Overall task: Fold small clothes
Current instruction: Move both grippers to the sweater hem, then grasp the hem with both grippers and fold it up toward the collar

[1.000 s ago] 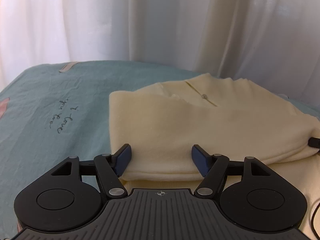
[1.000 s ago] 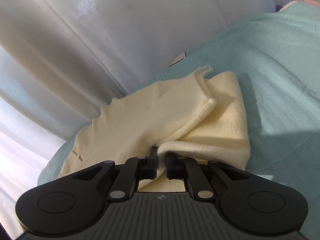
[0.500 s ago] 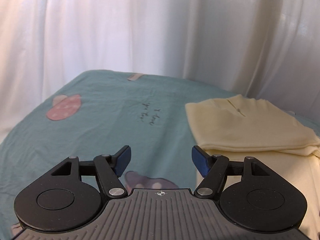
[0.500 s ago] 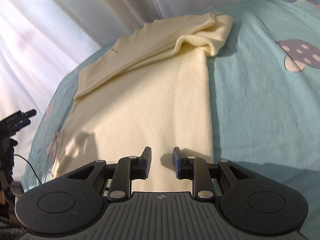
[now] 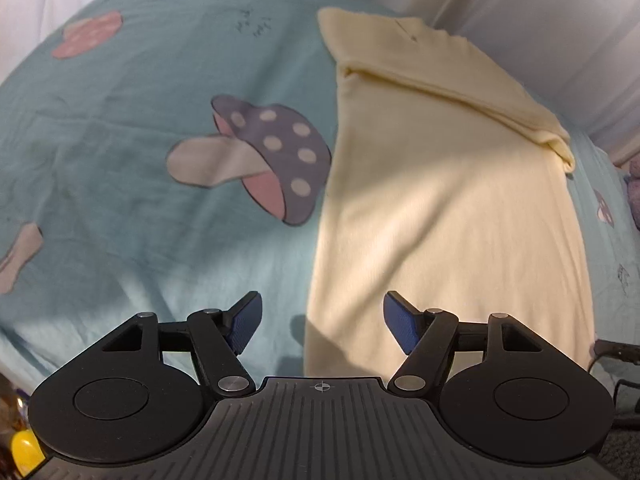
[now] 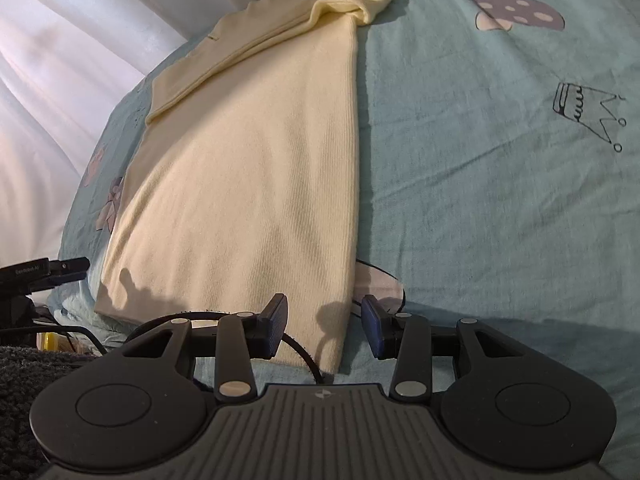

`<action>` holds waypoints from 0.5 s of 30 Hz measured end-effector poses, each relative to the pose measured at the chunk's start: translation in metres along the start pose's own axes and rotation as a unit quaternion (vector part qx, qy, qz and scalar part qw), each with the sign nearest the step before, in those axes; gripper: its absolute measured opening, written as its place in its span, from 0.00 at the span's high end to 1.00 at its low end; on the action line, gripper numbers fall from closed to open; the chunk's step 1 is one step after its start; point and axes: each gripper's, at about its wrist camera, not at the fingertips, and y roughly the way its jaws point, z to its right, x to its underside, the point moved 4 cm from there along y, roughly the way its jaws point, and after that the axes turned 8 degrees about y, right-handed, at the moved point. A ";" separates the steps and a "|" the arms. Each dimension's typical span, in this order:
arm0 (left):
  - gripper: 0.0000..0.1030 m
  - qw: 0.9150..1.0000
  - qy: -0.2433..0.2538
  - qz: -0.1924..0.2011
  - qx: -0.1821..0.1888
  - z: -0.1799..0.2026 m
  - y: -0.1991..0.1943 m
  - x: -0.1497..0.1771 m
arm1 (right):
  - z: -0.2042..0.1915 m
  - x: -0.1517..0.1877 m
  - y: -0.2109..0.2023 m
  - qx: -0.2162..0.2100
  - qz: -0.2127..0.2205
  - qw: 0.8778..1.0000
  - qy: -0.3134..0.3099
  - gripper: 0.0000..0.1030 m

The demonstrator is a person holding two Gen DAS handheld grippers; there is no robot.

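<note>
1. The left gripper (image 5: 322,322) is seen at the bottom of the left wrist view with its blue pads (image 5: 245,322) held wide apart; nothing is gripped or touched by them.
2. The right gripper (image 6: 323,326) is seen at the bottom of the right wrist view with its jaws opening; the near corner of the garment is framed between the fingers, but no cloth is pressed by the pads.
3. A teal bedsheet (image 5: 120,128) printed with a mushroom (image 5: 260,156) fills the left and centre of the left wrist view; a crown drawing (image 6: 586,114) is seen at the right of the right wrist view. A white curtain (image 6: 60,60) closes the upper left there, and a black cable (image 6: 296,348) crosses behind the right fingers.
4. The cream garment (image 5: 440,208) is laid flat on the sheet, its top part folded down across the upper end. In the left wrist view it runs from upper centre to lower right, its near left edge appearing between the fingers; in the right wrist view (image 6: 248,168) it runs from the top centre down to the fingers.
</note>
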 end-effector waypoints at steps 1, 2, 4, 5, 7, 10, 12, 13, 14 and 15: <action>0.32 1.000 -0.007 -0.010 0.006 0.001 0.005 0.006 | 0.003 0.000 0.000 -0.009 0.000 1.000 0.008 0.61; 0.33 1.000 -0.009 -0.022 0.012 0.002 0.010 0.011 | 0.005 -0.001 0.000 -0.017 -0.004 1.000 0.019 0.61; 0.39 0.999 -0.010 -0.036 0.014 0.001 0.014 0.020 | 0.010 -0.002 0.000 -0.032 -0.006 0.999 0.042 0.62; 0.42 0.999 -0.016 -0.041 0.013 -0.001 0.016 0.022 | 0.013 -0.002 0.001 -0.042 -0.008 0.998 0.055 0.64; 0.47 0.998 -0.032 -0.043 0.036 -0.004 0.016 0.025 | 0.017 -0.003 0.004 -0.061 -0.013 0.995 0.079 0.67; 0.52 0.996 -0.037 -0.051 0.069 -0.002 0.017 0.027 | 0.021 -0.005 0.008 -0.078 -0.017 0.992 0.099 0.69; 0.56 0.996 -0.021 -0.052 0.069 0.002 0.017 0.027 | 0.024 -0.006 0.009 -0.088 -0.019 0.990 0.111 0.70; 0.60 0.996 -0.015 -0.056 0.068 0.004 0.017 0.027 | 0.025 -0.006 0.010 -0.091 -0.021 0.989 0.115 0.72; 0.65 0.996 -0.012 -0.060 0.072 0.005 0.018 0.027 | 0.024 -0.006 0.011 -0.092 -0.023 0.989 0.114 0.76; 0.68 0.995 -0.009 -0.064 0.078 0.006 0.019 0.027 | 0.024 -0.005 0.012 -0.091 -0.025 0.989 0.110 0.80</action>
